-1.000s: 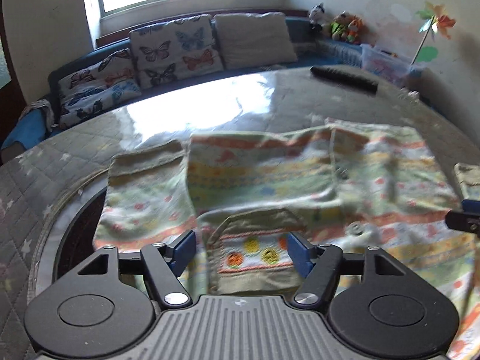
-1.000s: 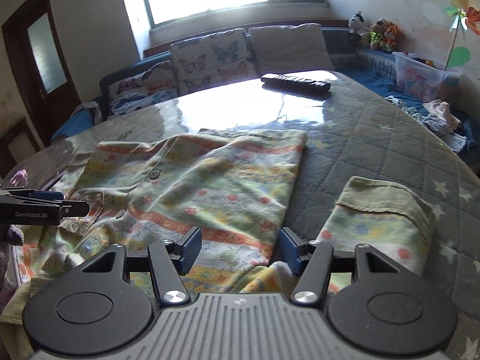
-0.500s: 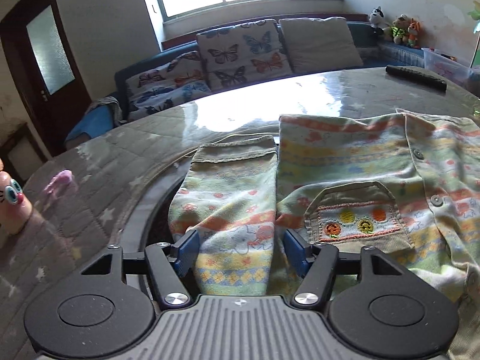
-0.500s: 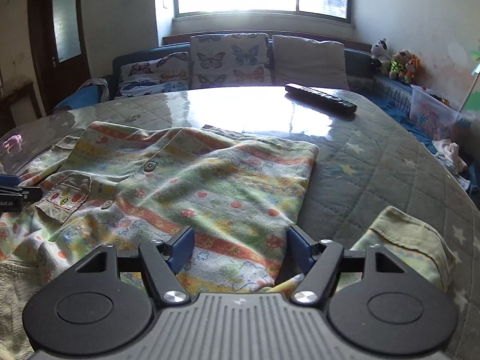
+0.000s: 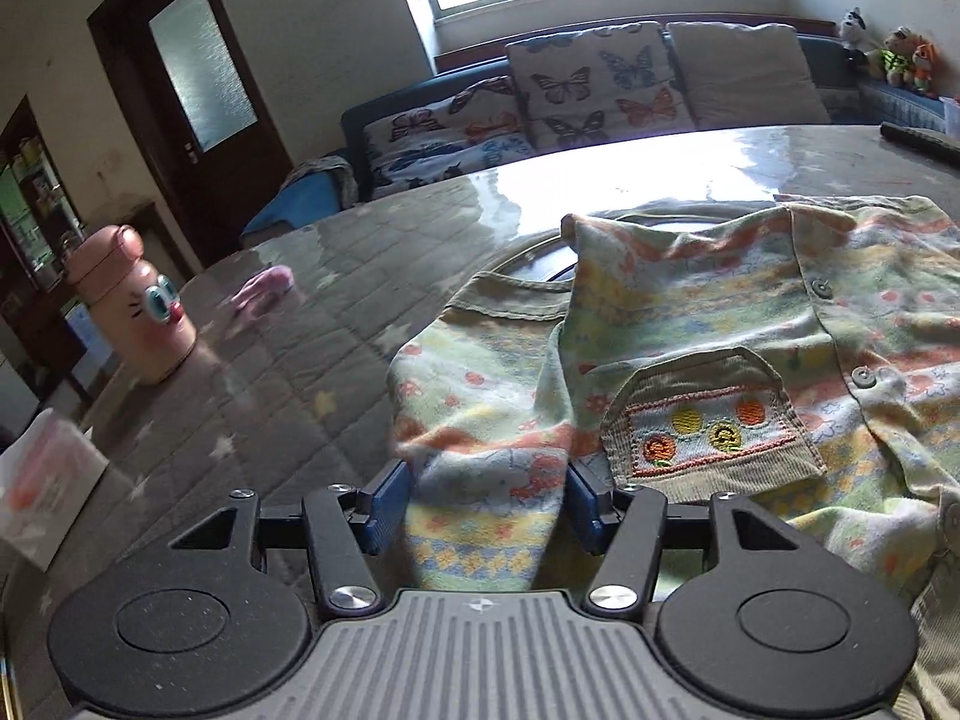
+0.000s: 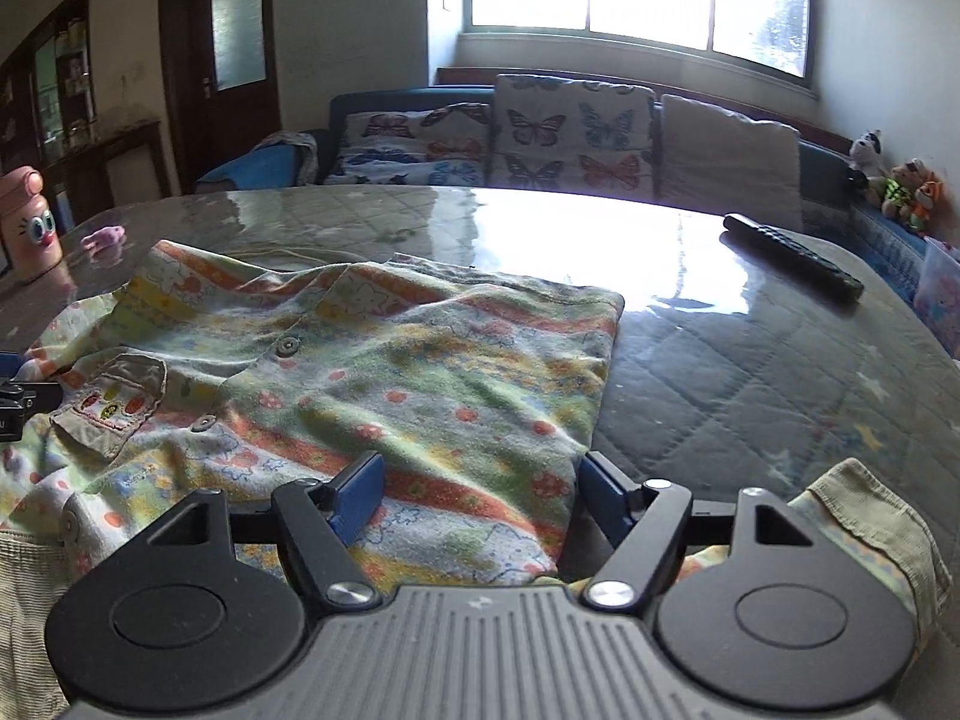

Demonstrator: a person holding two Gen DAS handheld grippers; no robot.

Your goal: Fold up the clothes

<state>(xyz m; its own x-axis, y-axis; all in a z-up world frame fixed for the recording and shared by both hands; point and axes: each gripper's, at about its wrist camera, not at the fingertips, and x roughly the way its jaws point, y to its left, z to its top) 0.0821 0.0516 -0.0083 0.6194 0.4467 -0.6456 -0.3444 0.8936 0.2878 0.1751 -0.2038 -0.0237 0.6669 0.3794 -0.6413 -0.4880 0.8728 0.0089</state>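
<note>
The shirt (image 6: 420, 384) is soft printed cloth, its pocket (image 5: 714, 420) ribbed corduroy. Beneath it, the worktop (image 6: 750, 372) shows quilted fabric under a glossy cover.

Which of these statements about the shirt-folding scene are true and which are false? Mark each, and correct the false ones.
1. The left gripper has its jaws open around the left sleeve. True.
2. The shirt has a corduroy pocket with embroidered patches. True.
3. The remote control lies on top of the shirt. False: it lies on the bare table cover, beyond the shirt and apart from it.
4. The right gripper is shut. False: its jaws stand open over the shirt's right edge.
5. The pink bottle with cartoon eyes lies on its side. False: it stands upright.
</note>
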